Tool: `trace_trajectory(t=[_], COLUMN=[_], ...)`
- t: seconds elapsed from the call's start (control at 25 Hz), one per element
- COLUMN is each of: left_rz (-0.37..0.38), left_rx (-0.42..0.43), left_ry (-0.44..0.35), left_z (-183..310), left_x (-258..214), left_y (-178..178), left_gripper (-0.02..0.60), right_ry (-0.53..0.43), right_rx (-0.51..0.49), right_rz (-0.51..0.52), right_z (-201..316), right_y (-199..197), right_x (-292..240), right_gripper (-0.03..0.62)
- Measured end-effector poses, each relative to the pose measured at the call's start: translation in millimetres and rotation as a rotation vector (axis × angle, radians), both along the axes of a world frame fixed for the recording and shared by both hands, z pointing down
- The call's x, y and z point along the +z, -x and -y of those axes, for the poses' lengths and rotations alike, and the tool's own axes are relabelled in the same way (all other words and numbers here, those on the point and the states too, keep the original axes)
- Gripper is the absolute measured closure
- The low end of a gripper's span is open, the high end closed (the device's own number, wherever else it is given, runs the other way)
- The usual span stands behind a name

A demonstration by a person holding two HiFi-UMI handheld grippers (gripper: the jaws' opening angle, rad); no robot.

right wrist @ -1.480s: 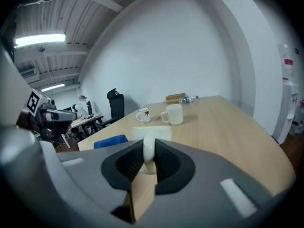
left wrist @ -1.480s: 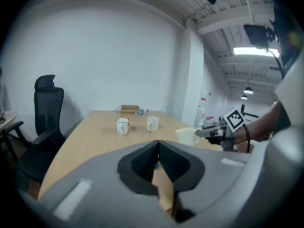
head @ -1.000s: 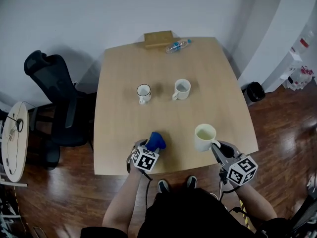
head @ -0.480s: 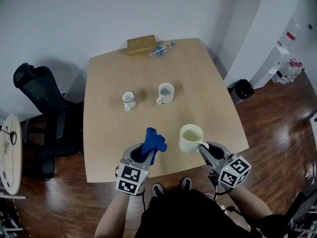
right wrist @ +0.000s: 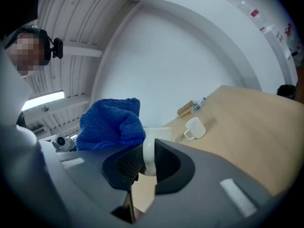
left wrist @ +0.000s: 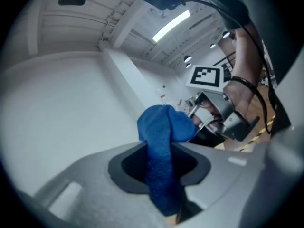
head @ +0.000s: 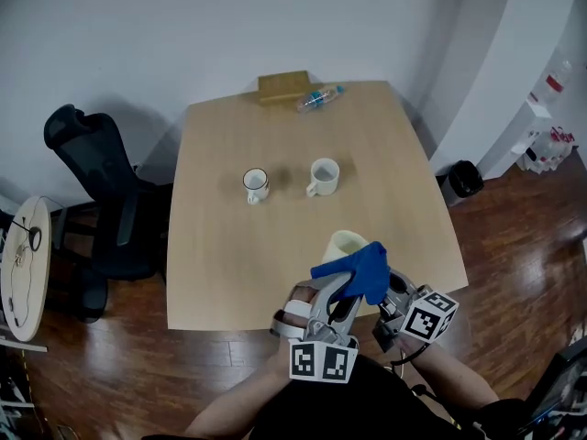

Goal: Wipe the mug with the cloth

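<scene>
The left gripper [left wrist: 159, 170] is clamping the blue cloth [left wrist: 164, 127]. Its jaws have just been closing and are now standing at a narrow gap, with a fold of the cloth pinched between them and the loose end bunching out beyond the tips. The right gripper [right wrist: 148, 163] is gripping the handle [right wrist: 148, 148] of the pale mug [head: 342, 243], its jaws narrowly set and the pads pressing on both sides of the handle. In the head view the mug is sitting over the near part of the table [head: 229, 264], close to the person. The cloth is overlapping its near right side and hiding much of it, and whether the base is resting on the table or is raised off it cannot be told. In the right gripper view the cloth is lying against the left side of the mug body at rim level, so the two are judged to be touching or just about to touch. Progress is judged as early: both items are secured and positioned together, which completes the preparation. No picture is showing a wiping stroke, so the wiping of wall, rim and interior is remaining. A dark-rimmed mug [head: 256, 183], a white mug [head: 323, 175], a bottle [head: 318, 96] and a wooden block [head: 282, 85] are standing well apart from the work, at mid and far table, and are taking no part.
</scene>
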State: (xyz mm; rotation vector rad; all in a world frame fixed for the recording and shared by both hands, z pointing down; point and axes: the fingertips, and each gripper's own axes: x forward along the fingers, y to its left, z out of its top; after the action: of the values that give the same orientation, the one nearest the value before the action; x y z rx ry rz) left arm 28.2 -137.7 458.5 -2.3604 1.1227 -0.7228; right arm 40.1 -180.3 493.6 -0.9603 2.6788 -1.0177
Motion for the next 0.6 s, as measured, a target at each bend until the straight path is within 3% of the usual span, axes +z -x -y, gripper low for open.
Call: trace_trajectory(t=[0.12, 0.28, 0.44, 0.6], left_rz=[-0.166, -0.548, -0.85, -1.09], left_rx=[-0.036, -0.086, 0.085, 0.292], left_ry=[0.068, 0.324, 0.592, 0.787], left_z=[7, 27, 27, 18], left_x=[-12, -32, -53, -74], left_y=[20, 72, 91, 103], left_gripper=[0.463, 0.462, 0.462, 0.462], right_ry=[0.003, -0.026, -0.113, -0.18], right_rx=[-0.015, -0.075, -0.199, -0.358], right_rz=[0.028, 0.092, 0.167, 0.35], right_z=[-4, -15, -40, -70], right_y=[-1, -3, -8, -9], right_x=[-3, -21, -57, -107], right_gripper=[0.543, 0.543, 0.543, 0.543])
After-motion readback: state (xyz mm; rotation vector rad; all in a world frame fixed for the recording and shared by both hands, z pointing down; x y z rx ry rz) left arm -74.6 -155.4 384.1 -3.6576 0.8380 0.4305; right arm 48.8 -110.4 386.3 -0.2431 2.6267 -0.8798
